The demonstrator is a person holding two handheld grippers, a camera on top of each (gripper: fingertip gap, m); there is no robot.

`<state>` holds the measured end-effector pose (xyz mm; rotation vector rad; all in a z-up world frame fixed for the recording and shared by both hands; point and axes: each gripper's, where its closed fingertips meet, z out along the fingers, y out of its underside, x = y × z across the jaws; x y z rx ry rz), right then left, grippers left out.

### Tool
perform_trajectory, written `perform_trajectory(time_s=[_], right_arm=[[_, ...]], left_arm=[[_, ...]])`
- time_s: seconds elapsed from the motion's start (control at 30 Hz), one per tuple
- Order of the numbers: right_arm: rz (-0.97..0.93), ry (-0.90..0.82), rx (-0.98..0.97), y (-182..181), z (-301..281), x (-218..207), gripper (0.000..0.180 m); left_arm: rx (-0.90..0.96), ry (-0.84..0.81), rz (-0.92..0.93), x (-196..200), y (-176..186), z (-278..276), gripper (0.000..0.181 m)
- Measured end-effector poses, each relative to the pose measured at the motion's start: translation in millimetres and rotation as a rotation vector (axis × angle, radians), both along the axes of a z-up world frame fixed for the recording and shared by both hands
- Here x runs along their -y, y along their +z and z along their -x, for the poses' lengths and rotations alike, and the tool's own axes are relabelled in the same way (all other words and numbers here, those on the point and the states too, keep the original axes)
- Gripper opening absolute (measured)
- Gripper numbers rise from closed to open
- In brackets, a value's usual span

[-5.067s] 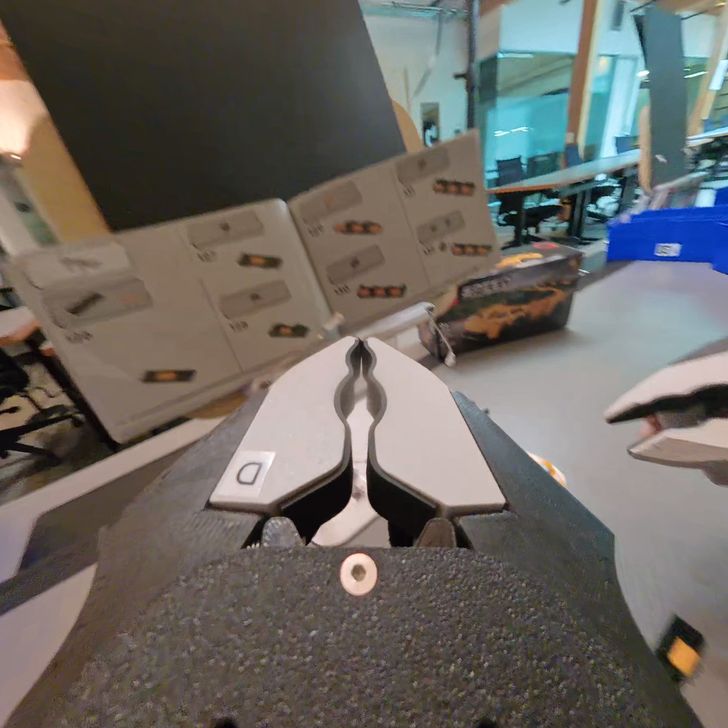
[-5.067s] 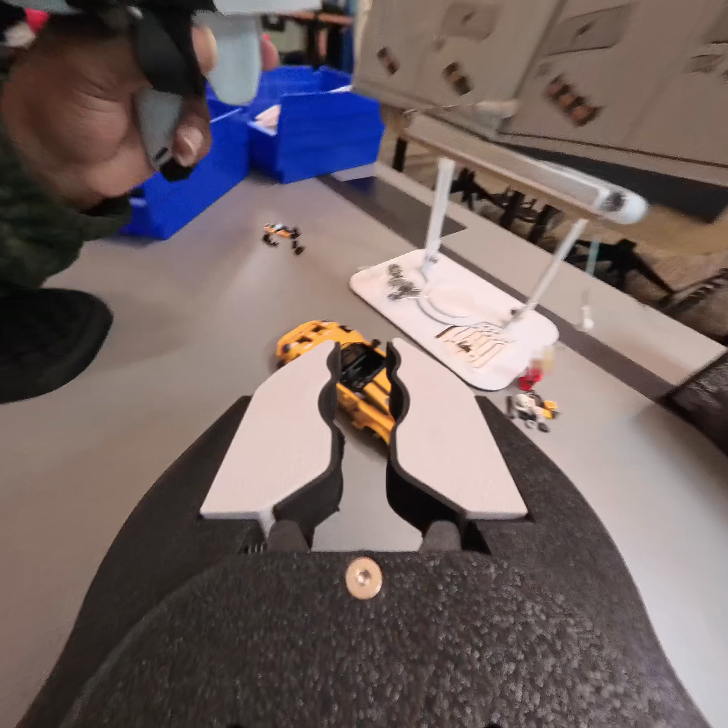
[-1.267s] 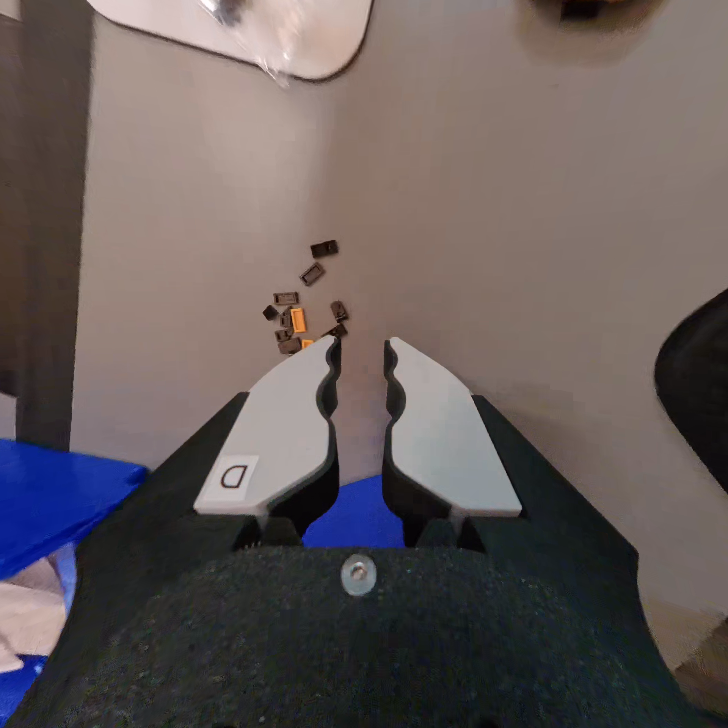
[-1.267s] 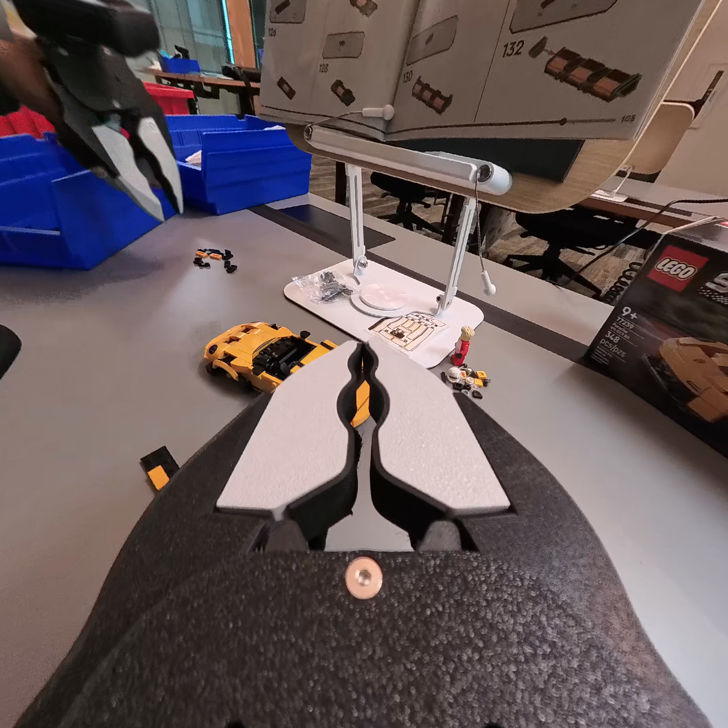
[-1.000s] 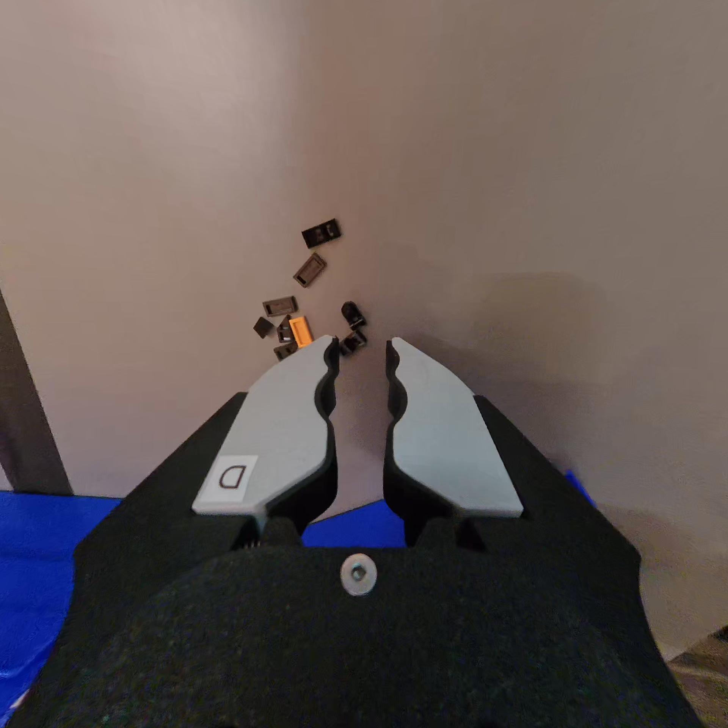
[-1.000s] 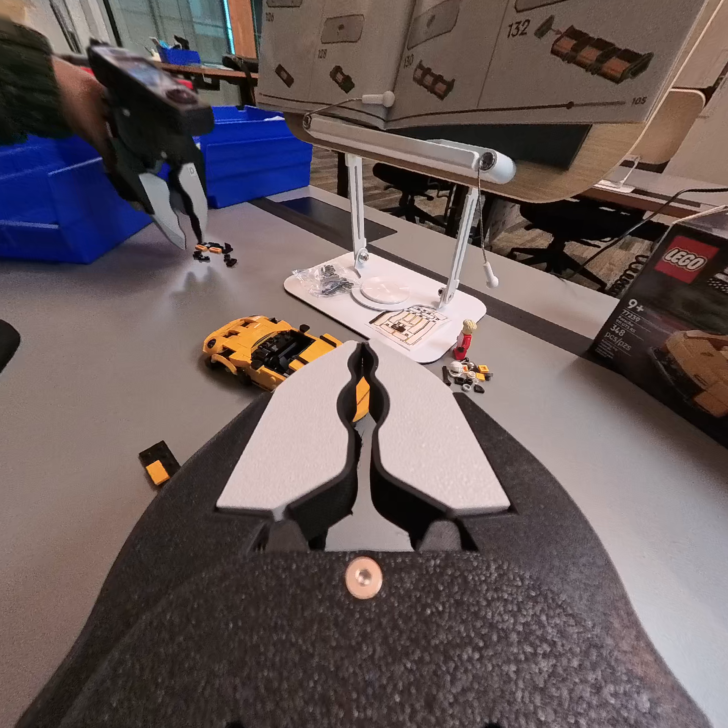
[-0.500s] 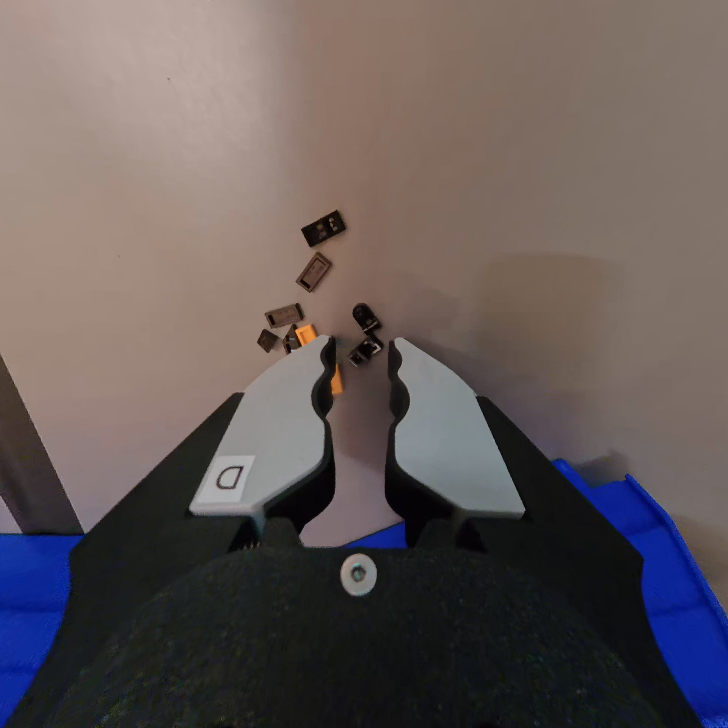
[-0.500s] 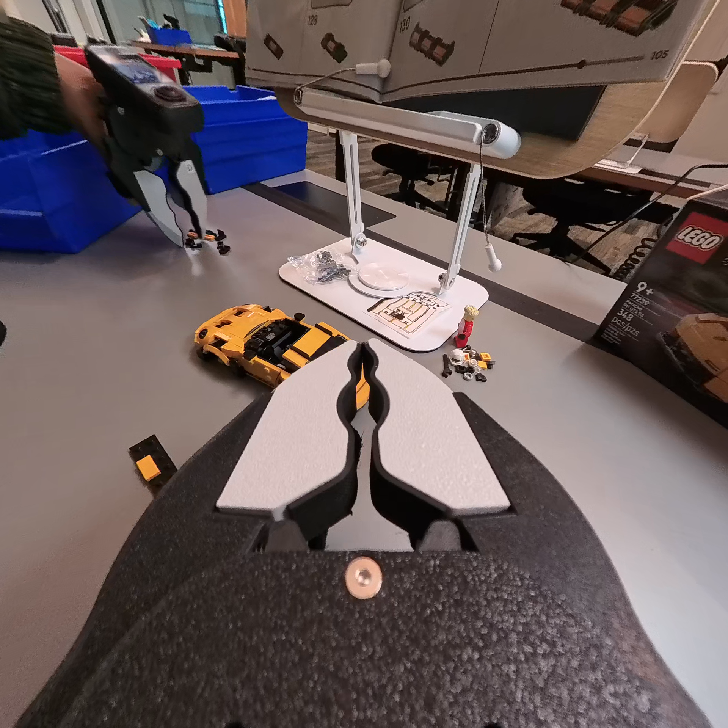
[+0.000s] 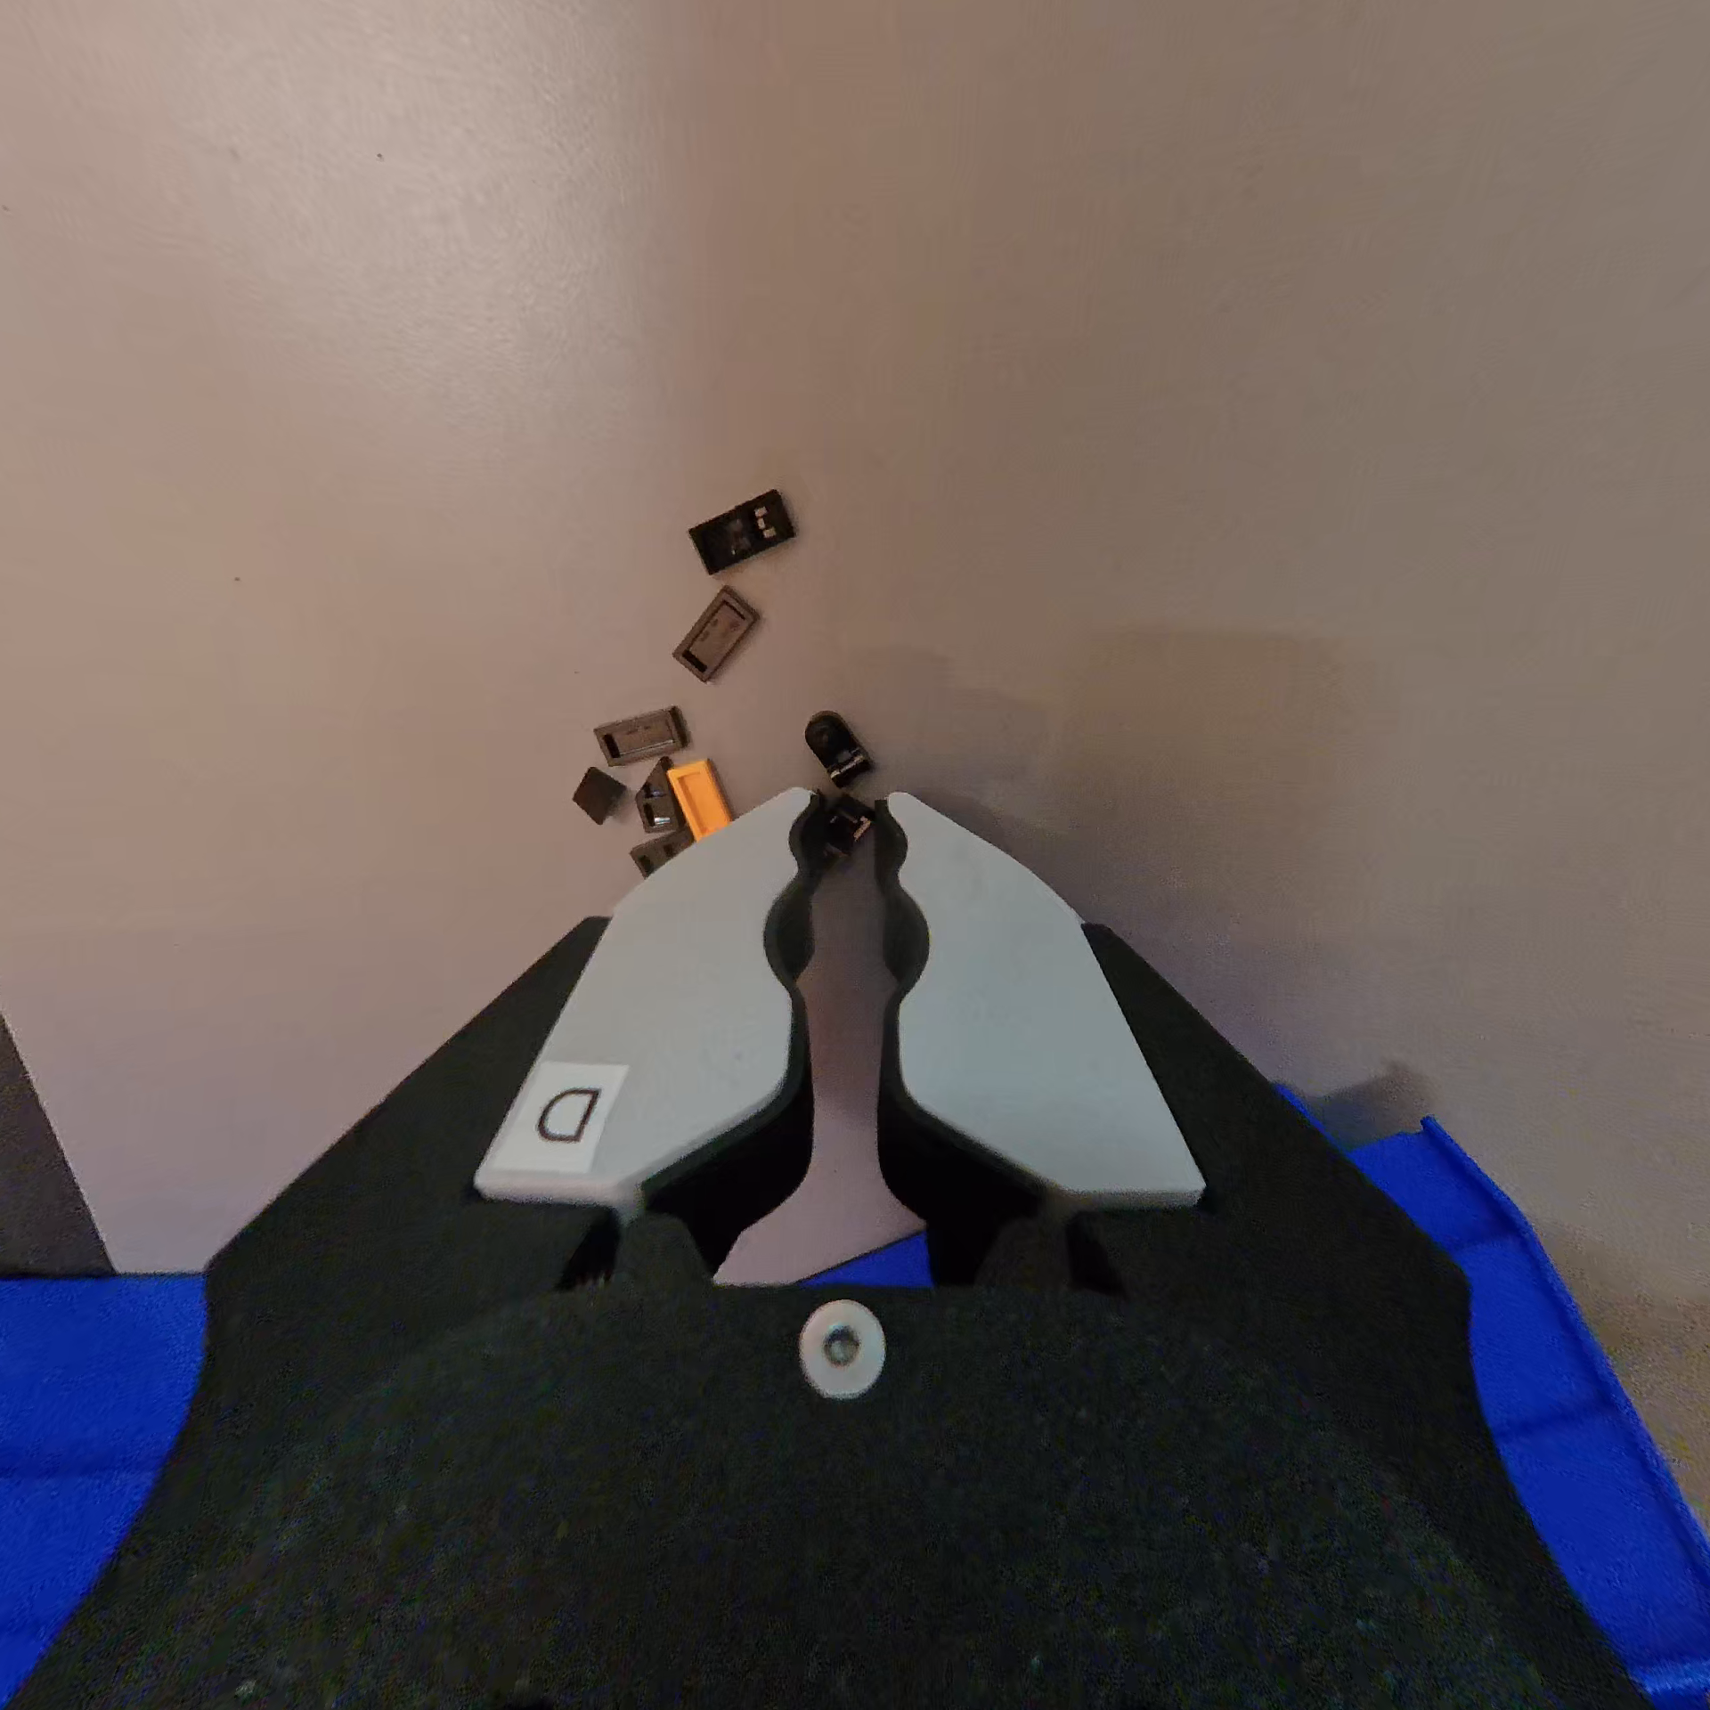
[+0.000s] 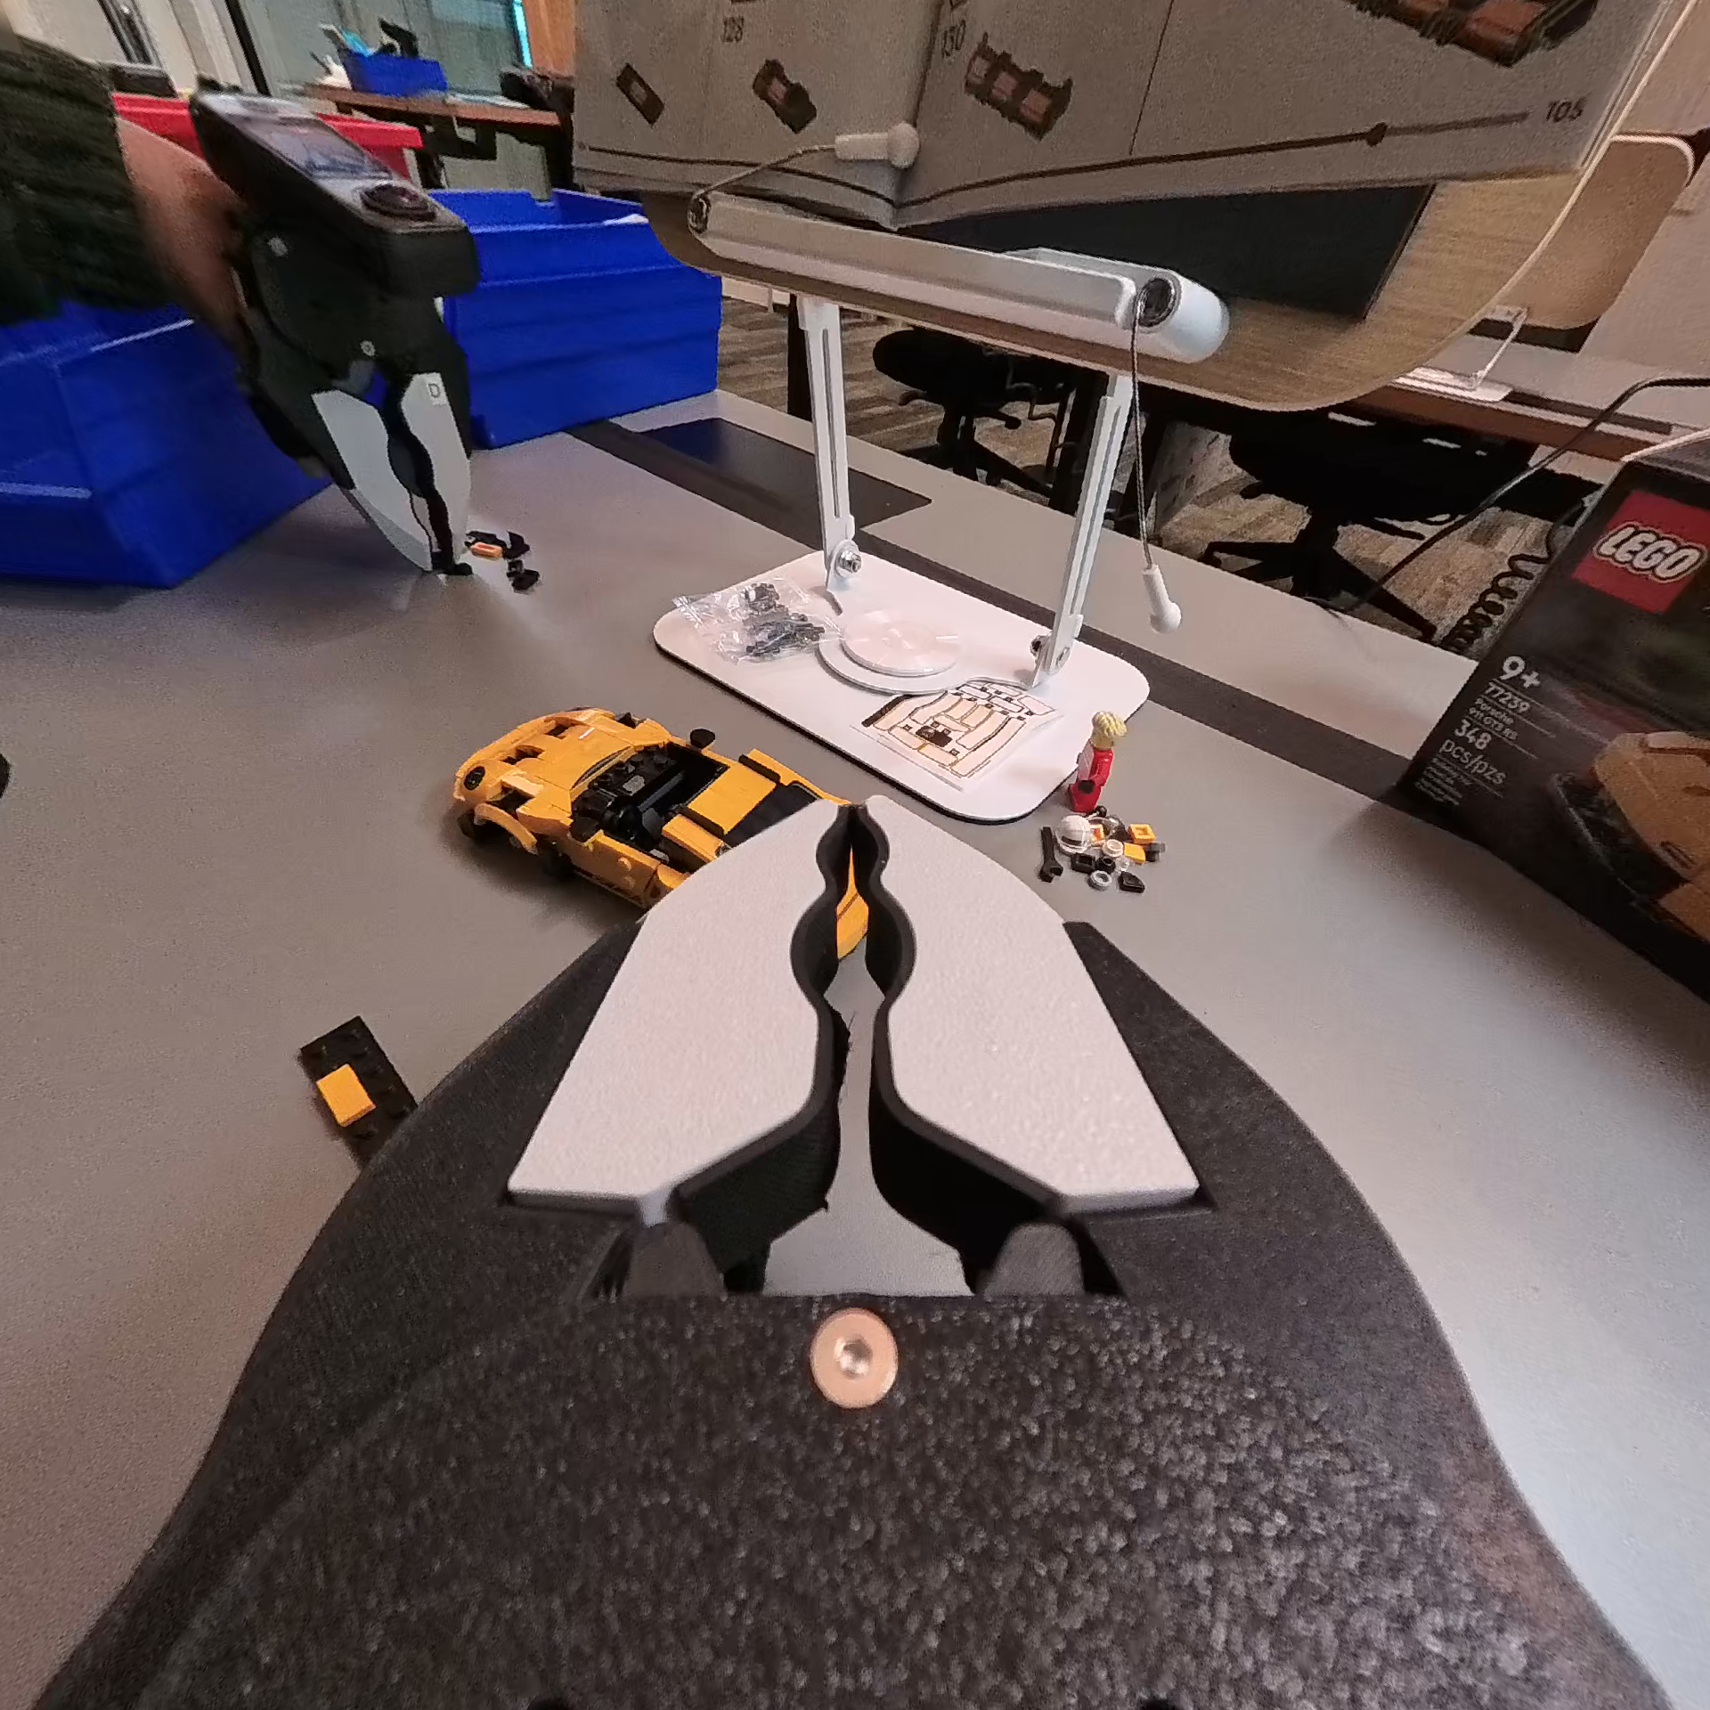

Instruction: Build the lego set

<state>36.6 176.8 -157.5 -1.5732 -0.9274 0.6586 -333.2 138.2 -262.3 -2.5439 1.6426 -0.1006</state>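
In the left wrist view my left gripper [image 9: 847, 814] points down at the grey table and its tips are closed on a small black piece [image 9: 847, 828] at the edge of a scatter of loose parts. The scatter holds an orange tile [image 9: 701, 796], several black tiles [image 9: 717, 634] and a round black piece [image 9: 833, 745]. In the right wrist view my right gripper [image 10: 853, 816] is shut and empty, just above the table in front of the yellow lego car [image 10: 629, 796]. The left gripper [image 10: 430, 546] shows far left there, tips on the table.
A black plate with an orange tile [image 10: 356, 1092] lies left of my right gripper. A white stand base [image 10: 1092, 685] holds a parts bag [image 10: 759, 620] and a sticker sheet [image 10: 953, 731]. A minifigure [image 10: 1096, 759], small parts [image 10: 1101, 851], the set's box [image 10: 1592, 722] and blue bins [image 10: 574, 305] surround it. The tips of one gripper are about 40 centimetres away from the tips of the other.
My left gripper came down onto the loose parts and its fingers closed from open onto the small black piece. My right gripper stayed shut and drifted slightly.
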Motion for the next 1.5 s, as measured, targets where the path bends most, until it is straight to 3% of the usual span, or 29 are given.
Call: perform_trajectory(time_s=[0.2,0.37,0.53,0.67,0.7,0.9,1.07,1.13,1.3,1.5], right_arm=[[-0.005,0.006,-0.006,2,1,2,0.0],[-0.006,0.014,-0.004,2,2,3,0.0],[-0.014,0.017,-0.011,6,2,4,0.0],[-0.018,0.025,-0.014,8,2,7,0.0],[-0.021,0.027,-0.015,8,2,7,0.0],[-0.034,0.026,-0.024,13,1,8,0.0],[-0.035,0.034,-0.025,14,2,10,0.0],[-0.037,0.035,-0.024,14,2,10,0.0],[-0.04,0.034,-0.023,15,1,10,0.0],[-0.042,0.024,-0.03,17,-2,8,0.0]], left_arm=[[0.08,-0.018,-0.025,15,20,-33,0.009],[0.233,-0.12,-0.084,49,39,-139,0.009],[0.369,-0.201,-0.144,92,29,-245,0.009],[0.429,-0.201,-0.115,108,14,-276,0.011],[0.436,-0.208,-0.121,108,11,-277,0.019],[0.497,-0.221,-0.135,108,28,-266,0.035],[0.474,-0.098,-0.203,67,69,-207,0.038],[0.386,-0.015,-0.256,40,75,-170,0.031],[0.066,0.168,-0.257,-15,46,-74,0.03],[-0.072,0.259,-0.143,-38,6,-30,0.031]])
